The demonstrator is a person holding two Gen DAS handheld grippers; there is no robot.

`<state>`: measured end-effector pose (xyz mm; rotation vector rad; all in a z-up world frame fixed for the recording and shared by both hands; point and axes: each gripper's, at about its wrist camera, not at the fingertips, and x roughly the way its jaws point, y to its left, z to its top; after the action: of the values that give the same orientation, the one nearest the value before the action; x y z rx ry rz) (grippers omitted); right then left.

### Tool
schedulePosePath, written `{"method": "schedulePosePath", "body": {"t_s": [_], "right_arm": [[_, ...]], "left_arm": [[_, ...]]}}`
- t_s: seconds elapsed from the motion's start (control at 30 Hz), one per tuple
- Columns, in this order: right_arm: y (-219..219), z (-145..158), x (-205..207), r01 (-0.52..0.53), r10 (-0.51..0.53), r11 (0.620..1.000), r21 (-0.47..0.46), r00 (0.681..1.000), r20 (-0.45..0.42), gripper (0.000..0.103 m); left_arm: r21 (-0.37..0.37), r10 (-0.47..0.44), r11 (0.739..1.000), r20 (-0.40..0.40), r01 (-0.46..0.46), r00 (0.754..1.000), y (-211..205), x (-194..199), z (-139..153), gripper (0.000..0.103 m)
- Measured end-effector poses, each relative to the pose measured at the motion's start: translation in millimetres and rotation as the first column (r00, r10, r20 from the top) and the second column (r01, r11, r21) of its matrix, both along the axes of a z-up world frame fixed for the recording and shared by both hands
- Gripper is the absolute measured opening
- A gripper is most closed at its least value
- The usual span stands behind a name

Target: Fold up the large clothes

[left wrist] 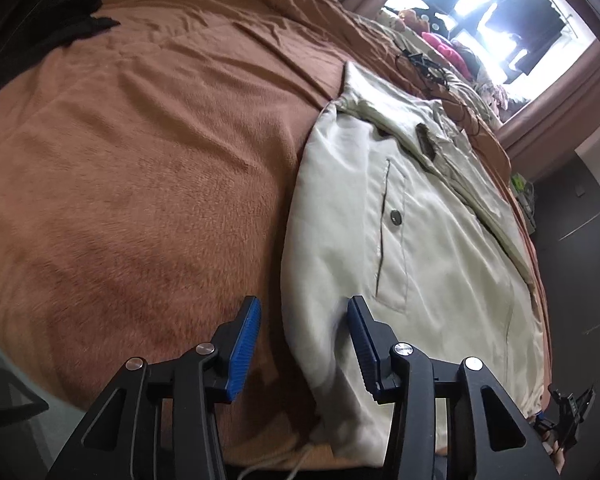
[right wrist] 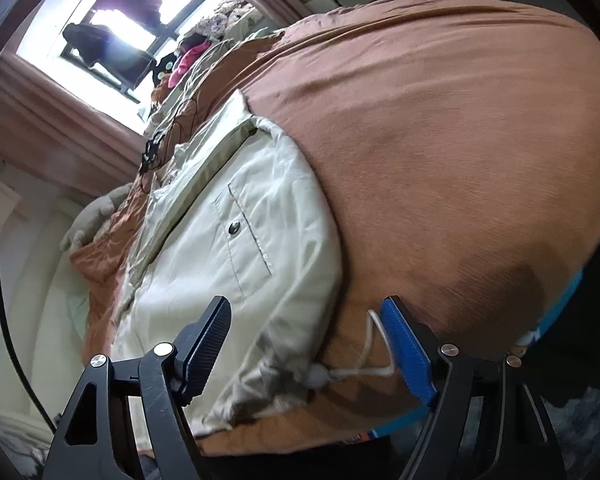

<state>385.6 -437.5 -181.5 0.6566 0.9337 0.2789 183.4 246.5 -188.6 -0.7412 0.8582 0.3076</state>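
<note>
A cream jacket [left wrist: 420, 240] with a snap-button pocket lies flat on the brown blanket [left wrist: 140, 140] of a bed. In the left wrist view my left gripper [left wrist: 303, 306] hovers over the jacket's lower left edge. Its blue pads stand apart, with the cloth edge between them and untouched. In the right wrist view the jacket [right wrist: 260, 200] fills the middle, and its hem corner lies between the fingers of my right gripper [right wrist: 307, 305], which is wide open. A white drawstring with a toggle [right wrist: 320, 376] trails from the hem towards the right finger's blue pad [right wrist: 408, 348].
A black garment [left wrist: 76, 12] lies at the blanket's far left corner. Dark cables [left wrist: 424, 66] and a pink item [left wrist: 444, 46] sit near the head of the bed under a bright window [left wrist: 480, 0] with curtains [left wrist: 560, 108]. The bed's near edge runs just below both grippers.
</note>
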Motion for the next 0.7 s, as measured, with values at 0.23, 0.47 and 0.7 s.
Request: {"method": "schedulePosePath", "body": {"t_s": [0.23, 0.47, 0.7], "right_arm": [[14, -7, 27, -0.021, 0.022, 1.000, 0.020, 1.000, -0.008, 0.079], [28, -15, 22, -0.116, 0.119, 0.982, 0.150, 0.993, -0.009, 0.067], [21, -24, 13, -0.094, 0.112, 0.971, 0.220, 0.991, -0.068, 0.013]], "left_arm": [[-0.060, -0.012, 0.998, 0.029, 0.014, 0.999, 3, 10, -9, 0.042], [-0.137, -0.040, 0.990, 0.051, 0.046, 0.998, -9, -6, -9, 0.038], [-0.199, -0.003, 0.980, 0.080, 0.018, 0.997, -13, -18, -4, 0.009]]}}
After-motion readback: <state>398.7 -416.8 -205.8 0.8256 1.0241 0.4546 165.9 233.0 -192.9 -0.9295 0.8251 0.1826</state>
